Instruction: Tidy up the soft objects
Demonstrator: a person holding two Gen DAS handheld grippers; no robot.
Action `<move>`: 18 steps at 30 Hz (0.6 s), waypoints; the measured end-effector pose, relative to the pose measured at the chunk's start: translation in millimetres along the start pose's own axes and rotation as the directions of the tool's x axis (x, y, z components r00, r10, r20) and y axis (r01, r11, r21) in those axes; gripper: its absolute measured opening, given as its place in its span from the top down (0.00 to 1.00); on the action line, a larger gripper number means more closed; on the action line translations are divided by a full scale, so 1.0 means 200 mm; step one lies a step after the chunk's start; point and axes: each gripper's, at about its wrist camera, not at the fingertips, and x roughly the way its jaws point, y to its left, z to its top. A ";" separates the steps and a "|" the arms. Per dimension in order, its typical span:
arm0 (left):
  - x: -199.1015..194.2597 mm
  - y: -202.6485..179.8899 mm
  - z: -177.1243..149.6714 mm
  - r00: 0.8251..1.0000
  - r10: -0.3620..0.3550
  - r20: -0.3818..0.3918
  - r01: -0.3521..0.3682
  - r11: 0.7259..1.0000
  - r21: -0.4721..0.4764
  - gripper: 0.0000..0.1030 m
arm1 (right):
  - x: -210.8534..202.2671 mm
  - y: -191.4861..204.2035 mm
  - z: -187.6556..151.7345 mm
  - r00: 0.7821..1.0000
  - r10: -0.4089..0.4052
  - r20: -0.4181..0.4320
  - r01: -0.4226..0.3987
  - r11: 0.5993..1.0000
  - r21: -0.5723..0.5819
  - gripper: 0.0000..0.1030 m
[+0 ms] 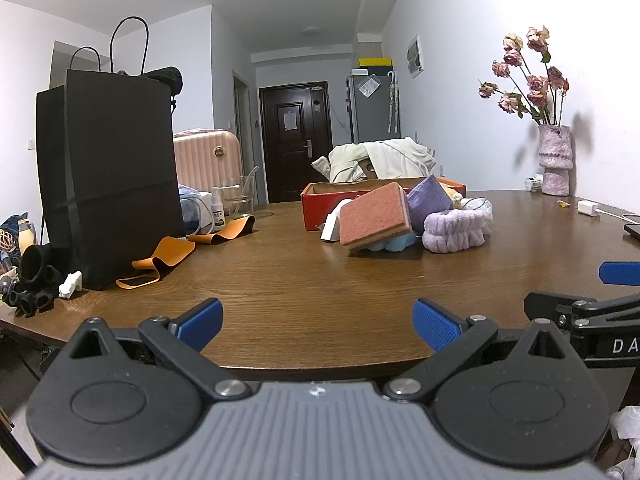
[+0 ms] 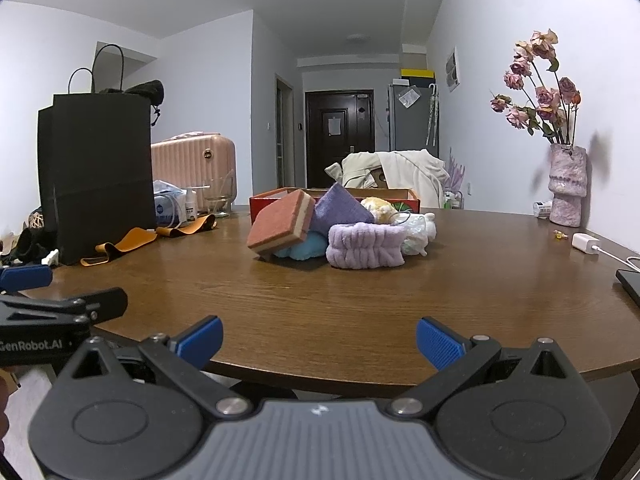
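The soft things lie in a pile in the middle of the counter [image 2: 360, 300]: a sponge [image 2: 280, 222] leans on a blue cloth [image 2: 306, 248], with a purple cloth [image 2: 340, 208] and a lilac headband [image 2: 366, 246] beside it. Just behind stands a red box [image 2: 264, 202]. The left gripper [image 1: 318, 322] and right gripper [image 2: 320, 340] wait at the near edge, well apart from the pile, jaws wide and empty. A black bag [image 2: 96, 172] stands at the left.

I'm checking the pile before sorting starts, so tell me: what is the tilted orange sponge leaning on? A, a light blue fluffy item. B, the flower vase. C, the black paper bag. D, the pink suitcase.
A: the orange sponge rests tilted on the light blue fluffy item in the pile beside the lilac headband, far from the bag, the vase and the suitcase.
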 end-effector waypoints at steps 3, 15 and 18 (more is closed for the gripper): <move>0.00 0.00 0.00 1.000 0.001 -0.003 -0.001 1.000 -0.001 0.00 | 0.00 0.00 0.00 1.000 0.000 0.001 0.000 1.000 0.001 0.00; 0.17 0.02 0.15 1.000 -0.010 -0.023 0.009 0.999 -0.031 0.00 | 0.13 -0.06 0.16 1.000 -0.007 0.020 0.007 1.000 0.017 0.00; 0.29 0.02 0.20 0.999 -0.024 -0.048 0.023 0.999 -0.026 0.00 | 0.24 -0.10 0.23 1.000 0.004 0.010 -0.004 1.000 0.027 0.00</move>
